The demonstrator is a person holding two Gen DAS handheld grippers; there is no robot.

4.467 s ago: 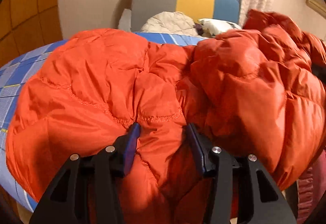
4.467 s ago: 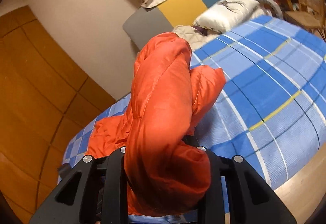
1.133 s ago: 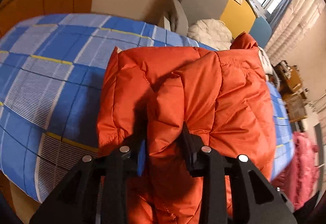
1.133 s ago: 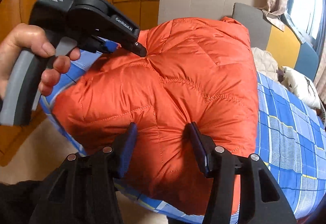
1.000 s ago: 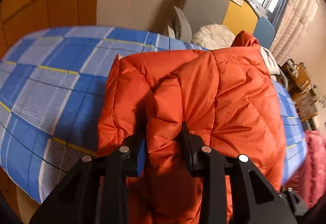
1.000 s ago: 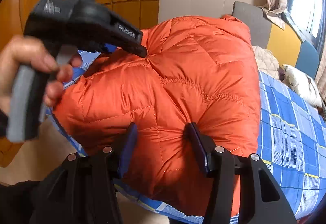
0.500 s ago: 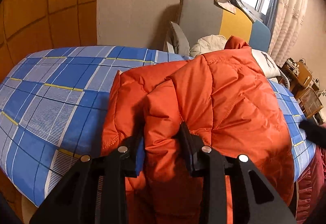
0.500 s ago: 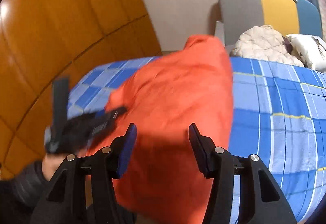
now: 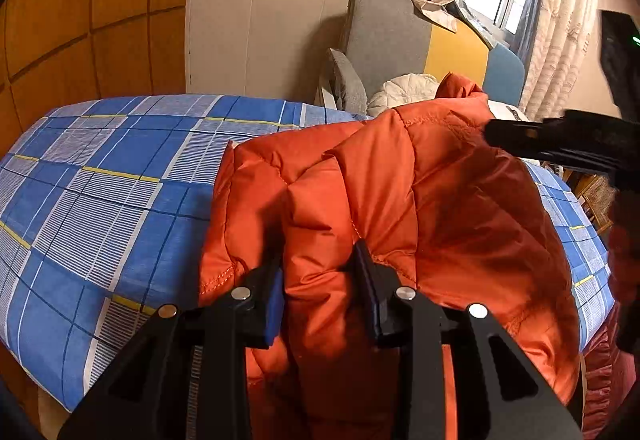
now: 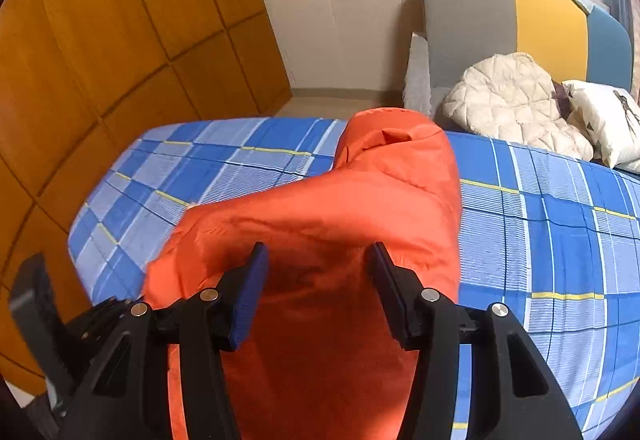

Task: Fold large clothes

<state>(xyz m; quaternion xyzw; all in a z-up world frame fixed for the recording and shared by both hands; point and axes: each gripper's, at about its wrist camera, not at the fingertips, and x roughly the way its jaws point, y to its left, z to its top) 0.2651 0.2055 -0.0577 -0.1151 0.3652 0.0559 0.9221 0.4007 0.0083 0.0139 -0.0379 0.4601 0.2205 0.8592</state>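
Jacket: orange down jacket (image 9: 420, 207), folded bulk mid-frame on the blue checked bed (image 9: 100, 191).
Left hand-held gripper (image 9: 320, 280): clenched on a puffy fold.
Right hand-held gripper (image 10: 318, 288): jaws apart, gripping nothing.
Handling: light, soft, slippery (springs back); pinch at seams or hems.

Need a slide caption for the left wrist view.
Left gripper pinching a fold of the orange quilted down jacket on the blue plaid bedsheet.
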